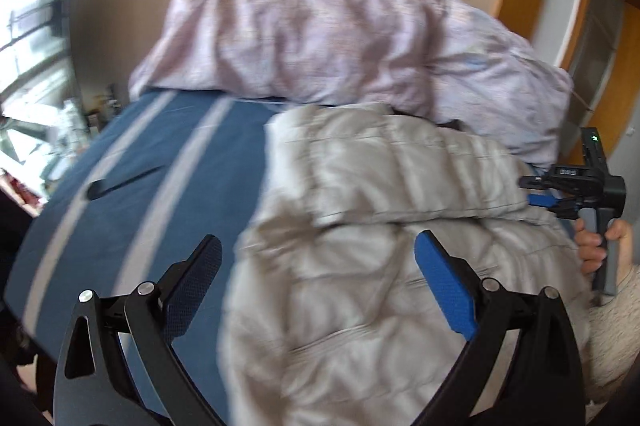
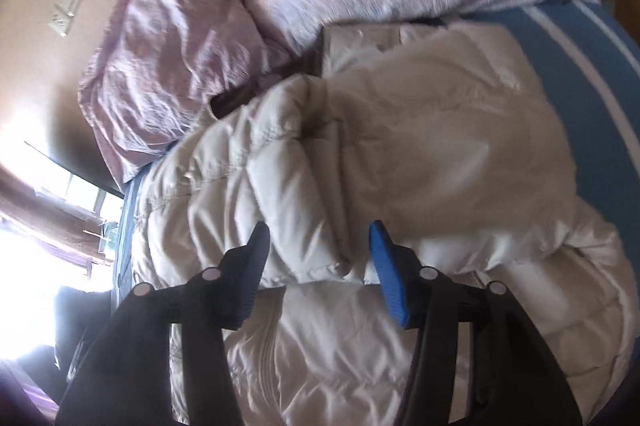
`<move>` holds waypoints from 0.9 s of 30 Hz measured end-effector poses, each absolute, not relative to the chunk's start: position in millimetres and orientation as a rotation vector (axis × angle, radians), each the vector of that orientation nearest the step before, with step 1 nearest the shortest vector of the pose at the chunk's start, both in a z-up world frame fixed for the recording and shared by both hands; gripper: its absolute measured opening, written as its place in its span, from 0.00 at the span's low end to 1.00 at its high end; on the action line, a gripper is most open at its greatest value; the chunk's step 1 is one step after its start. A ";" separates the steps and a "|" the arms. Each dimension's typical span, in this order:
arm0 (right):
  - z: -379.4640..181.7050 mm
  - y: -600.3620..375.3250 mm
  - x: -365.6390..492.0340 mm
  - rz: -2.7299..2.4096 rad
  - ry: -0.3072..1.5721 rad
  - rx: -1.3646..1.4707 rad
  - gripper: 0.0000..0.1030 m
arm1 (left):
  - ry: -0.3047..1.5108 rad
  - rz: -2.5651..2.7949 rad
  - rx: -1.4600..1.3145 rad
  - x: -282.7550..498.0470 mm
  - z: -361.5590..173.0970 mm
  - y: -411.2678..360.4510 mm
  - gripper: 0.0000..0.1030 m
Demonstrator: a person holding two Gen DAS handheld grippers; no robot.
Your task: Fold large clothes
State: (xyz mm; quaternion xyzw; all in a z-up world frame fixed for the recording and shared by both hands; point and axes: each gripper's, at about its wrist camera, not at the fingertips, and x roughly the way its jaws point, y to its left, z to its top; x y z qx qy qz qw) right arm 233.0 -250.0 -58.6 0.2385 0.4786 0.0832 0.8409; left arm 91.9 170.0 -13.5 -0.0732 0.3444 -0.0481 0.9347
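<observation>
A pale grey quilted puffer jacket (image 1: 384,226) is laid on the bed's blue striped sheet (image 1: 132,186), just short of a heaped lilac duvet (image 1: 320,38). One padded panel — apparently a sleeve or side — is already folded across the body.

The left tool (image 1: 318,266) is spread wide and empty, its dark finger over bare sheet, its blue finger over the jacket's left margin. The right tool (image 2: 318,254) is likewise wide and empty, hovering directly above a raised quilted ridge.

The jacket's long axis is judged to run from the holder toward the duvet. The garment lies ahead of both tools — the right tool is the nearer to a graspable edge. Contact with fabric cannot be confirmed; both views are blurred.
</observation>
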 end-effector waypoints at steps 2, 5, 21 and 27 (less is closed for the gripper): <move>-67.6 -248.5 237.5 0.199 1.040 0.536 0.50 | 0.701 -0.048 -0.146 89.5 -18.4 184.7 0.95; -76.3 -247.9 241.6 0.183 1.052 0.547 0.34 | 0.708 -0.022 -0.165 87.5 -24.6 199.4 0.95; -90.8 -259.6 242.1 0.088 1.035 0.559 0.11 | 0.787 -0.054 -0.167 90.6 -54.4 212.5 0.95; -89.3 -264.5 237.7 0.117 1.067 0.537 0.31 | 0.857 -0.111 -0.199 85.6 -64.4 218.5 0.95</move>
